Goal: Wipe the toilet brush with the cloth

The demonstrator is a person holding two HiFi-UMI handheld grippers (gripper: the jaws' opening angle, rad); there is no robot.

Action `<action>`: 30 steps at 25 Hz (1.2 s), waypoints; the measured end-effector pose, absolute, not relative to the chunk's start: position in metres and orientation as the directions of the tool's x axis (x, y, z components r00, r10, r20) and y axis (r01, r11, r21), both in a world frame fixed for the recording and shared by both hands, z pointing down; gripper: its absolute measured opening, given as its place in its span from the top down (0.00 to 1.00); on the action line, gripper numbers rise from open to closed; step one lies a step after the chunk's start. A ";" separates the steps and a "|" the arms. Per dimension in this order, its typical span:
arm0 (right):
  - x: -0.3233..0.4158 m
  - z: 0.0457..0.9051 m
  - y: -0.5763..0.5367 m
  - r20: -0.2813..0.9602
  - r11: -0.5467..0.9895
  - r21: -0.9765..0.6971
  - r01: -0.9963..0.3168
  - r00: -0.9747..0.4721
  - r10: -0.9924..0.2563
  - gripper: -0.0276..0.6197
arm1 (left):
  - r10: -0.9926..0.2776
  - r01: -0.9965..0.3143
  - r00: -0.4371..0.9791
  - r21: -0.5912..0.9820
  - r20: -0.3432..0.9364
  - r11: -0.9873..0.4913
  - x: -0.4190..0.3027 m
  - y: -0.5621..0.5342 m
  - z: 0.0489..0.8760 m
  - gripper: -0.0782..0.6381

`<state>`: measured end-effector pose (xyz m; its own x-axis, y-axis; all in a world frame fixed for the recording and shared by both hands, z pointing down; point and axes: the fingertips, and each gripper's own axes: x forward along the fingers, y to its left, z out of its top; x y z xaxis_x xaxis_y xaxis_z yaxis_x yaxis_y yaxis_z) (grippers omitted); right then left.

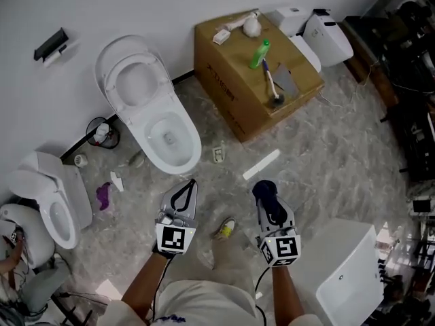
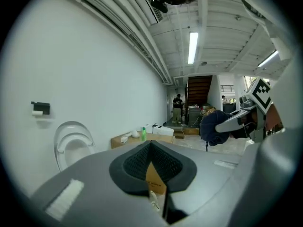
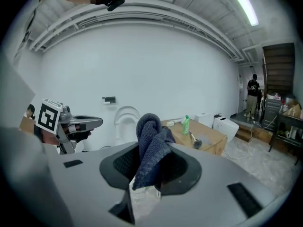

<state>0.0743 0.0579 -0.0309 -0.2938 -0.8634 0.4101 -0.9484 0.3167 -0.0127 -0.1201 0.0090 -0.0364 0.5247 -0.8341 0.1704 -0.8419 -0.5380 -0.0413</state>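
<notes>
Far off on the cardboard box [image 1: 228,80] the toilet brush [image 1: 271,83] is lying small and indistinct, the right gripper [image 3: 152,148] is clamping the cloth [image 3: 147,126], and the left gripper [image 2: 151,150] is sitting with jaws together, empty.

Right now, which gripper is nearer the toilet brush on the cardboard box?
Right. The right gripper, holding the dark blue cloth, sits below the toilet brush in the head view; the left gripper is farther off, below and left.

No legible text (marks on the cardboard box [image 1: 224,94] are blurred).
</notes>
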 end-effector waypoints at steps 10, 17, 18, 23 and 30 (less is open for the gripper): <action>0.100 0.036 0.010 0.414 0.351 -0.093 -0.932 -0.357 -0.837 0.79 | -0.844 -0.862 0.498 0.014 0.199 -0.506 -0.075 -0.005 0.025 0.89; 0.115 0.129 -0.001 0.449 0.405 -0.131 -0.905 -0.418 -0.790 0.79 | -0.835 -0.854 0.485 -0.063 0.262 -0.516 -0.045 -0.010 0.090 0.89; 0.115 0.141 -0.003 0.449 0.406 -0.135 -0.904 -0.421 -0.788 0.78 | -0.836 -0.866 0.476 -0.019 0.274 -0.499 -0.043 -0.010 0.105 0.89; 0.112 0.203 -0.039 0.408 0.367 -0.163 -0.916 -0.402 -0.820 0.78 | -0.844 -0.880 0.455 -0.003 0.284 -0.475 -0.042 -0.032 0.175 0.89; 0.087 0.275 -0.066 0.355 0.352 -0.186 -0.917 -0.397 -0.846 0.79 | -0.840 -0.874 0.462 -0.015 0.286 -0.486 -0.052 -0.052 0.265 0.89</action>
<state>0.0868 -0.0658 0.2746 -0.3971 -0.8465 0.3547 -0.9172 0.3524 -0.1858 -0.0515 -0.0522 0.2649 0.4617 -0.8396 0.2864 -0.8740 -0.4856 -0.0147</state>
